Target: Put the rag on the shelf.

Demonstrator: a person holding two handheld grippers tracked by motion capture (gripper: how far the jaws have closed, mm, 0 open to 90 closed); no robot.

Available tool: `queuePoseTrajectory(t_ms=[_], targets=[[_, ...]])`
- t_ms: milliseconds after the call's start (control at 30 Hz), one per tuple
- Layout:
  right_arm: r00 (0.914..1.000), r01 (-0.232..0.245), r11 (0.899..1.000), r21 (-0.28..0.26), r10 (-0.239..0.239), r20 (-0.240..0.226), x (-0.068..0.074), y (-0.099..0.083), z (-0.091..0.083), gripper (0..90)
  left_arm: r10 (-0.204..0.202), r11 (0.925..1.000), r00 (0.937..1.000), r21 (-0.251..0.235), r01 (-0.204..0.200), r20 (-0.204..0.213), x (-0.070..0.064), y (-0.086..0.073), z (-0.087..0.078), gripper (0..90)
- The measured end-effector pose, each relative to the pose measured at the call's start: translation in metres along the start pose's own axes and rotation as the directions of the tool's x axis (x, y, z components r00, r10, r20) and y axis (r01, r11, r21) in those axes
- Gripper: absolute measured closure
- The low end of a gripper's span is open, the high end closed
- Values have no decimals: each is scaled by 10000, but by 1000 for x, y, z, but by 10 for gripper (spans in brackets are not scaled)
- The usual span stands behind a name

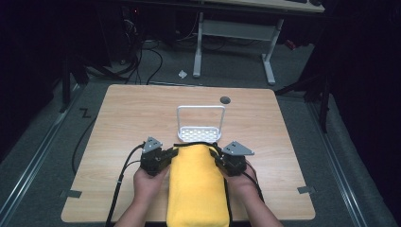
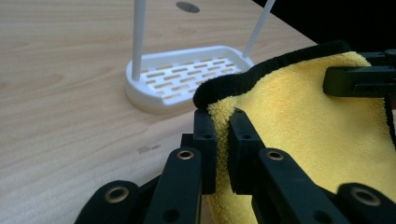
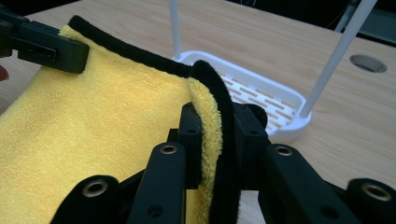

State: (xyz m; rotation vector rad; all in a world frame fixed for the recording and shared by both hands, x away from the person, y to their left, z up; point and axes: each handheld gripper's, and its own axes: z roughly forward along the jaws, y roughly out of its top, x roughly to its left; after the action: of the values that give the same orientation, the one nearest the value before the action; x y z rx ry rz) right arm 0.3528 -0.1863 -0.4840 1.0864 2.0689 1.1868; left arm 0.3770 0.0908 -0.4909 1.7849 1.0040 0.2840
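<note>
The bench [image 1: 118, 123] carried my yellow towel [image 1: 196, 189], running from its near edge toward the middle. A white rack [image 1: 200, 134] stood just beyond. My left gripper [image 2: 223, 140] and right gripper [image 3: 219, 140] each had jaws closed on a far towel corner.

One yellow towel [image 1: 196, 187], one white rack [image 1: 200, 126], one table [image 1: 132, 113], two grippers.

My left gripper [image 1: 156, 160] and right gripper [image 1: 231, 160] were matte black, each topped by a grey three-cornered plate, with brass-ringed pivot holes along the linkages. Black cables trailed toward lower frame.
</note>
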Motion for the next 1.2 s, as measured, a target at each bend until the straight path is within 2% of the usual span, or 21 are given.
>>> queuePoseTrajectory(t_ms=[100,300,500,867,1200], targets=[[9996,214,9996,-174,-211,162,0,7,-5,769,90,9998,9999,-180,-89,55,-2,9,-3,837],[9994,75,9985,-536,-56,349,-4,19,-13,769,369,9976,9993,-582,-366,45,-8,26,-9,842],[9991,13,9944,-1059,33,426,-9,34,-21,770,454,9931,9989,-1087,-442,85,-13,46,-16,843],[9980,162,9780,-2080,-30,638,-18,72,-42,769,890,9740,9960,-2090,-873,-16,-22,83,-33,846],[9954,524,9641,-2604,-295,911,-19,100,-52,770,1220,9576,9922,-2601,-1242,-245,-27,112,-46,847]])
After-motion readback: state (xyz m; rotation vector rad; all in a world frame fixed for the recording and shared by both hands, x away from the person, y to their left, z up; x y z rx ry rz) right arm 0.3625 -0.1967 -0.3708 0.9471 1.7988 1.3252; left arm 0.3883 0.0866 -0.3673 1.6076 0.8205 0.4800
